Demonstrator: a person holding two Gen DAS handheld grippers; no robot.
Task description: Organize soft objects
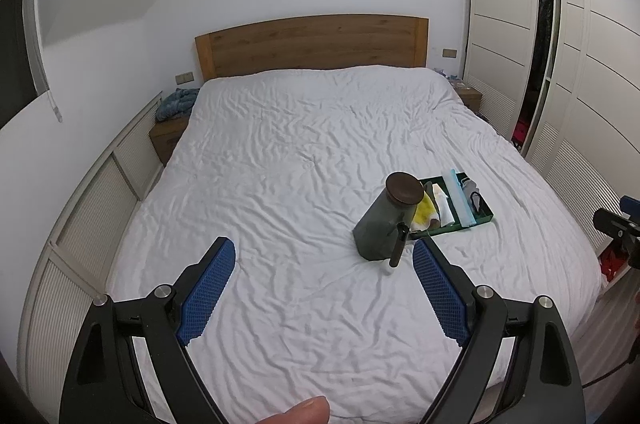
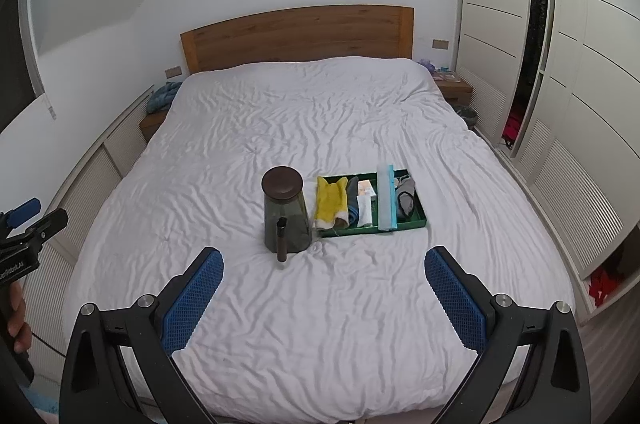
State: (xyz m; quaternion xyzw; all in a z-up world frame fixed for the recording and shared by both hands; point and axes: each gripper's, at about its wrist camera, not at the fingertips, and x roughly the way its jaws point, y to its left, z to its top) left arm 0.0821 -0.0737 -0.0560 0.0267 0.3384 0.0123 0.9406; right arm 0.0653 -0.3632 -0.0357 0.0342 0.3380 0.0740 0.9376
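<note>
Judging by how things lie, most of the sorting looks done: the soft items sit lined up inside the shallow dark green rectangular tray [image 2: 421, 220], which rests on the rumpled white bed [image 2: 280, 128] just right of the frame's centre in the right wrist view. Nothing soft lies loose on the sheet. What may remain is a last tidy or a check.

Counted in the tray: one yellow cloth with a pale hem [image 2: 331, 199], one dark blue-grey folded strip [image 2: 353, 198], one white folded piece [image 2: 364, 210], one small pale packet [image 2: 366, 189], one light blue divider strip [image 2: 386, 196], and a grey bundle [image 2: 405, 198] in the right compartment, whose count cannot be told.

One smoky grey jug with a dark brown round lid [image 2: 285, 214] stands just left of the tray.

The left tool [image 1: 323, 250] and the right tool [image 2: 323, 260] both hover over the bed's near end, fingers apart, holding nothing.
</note>
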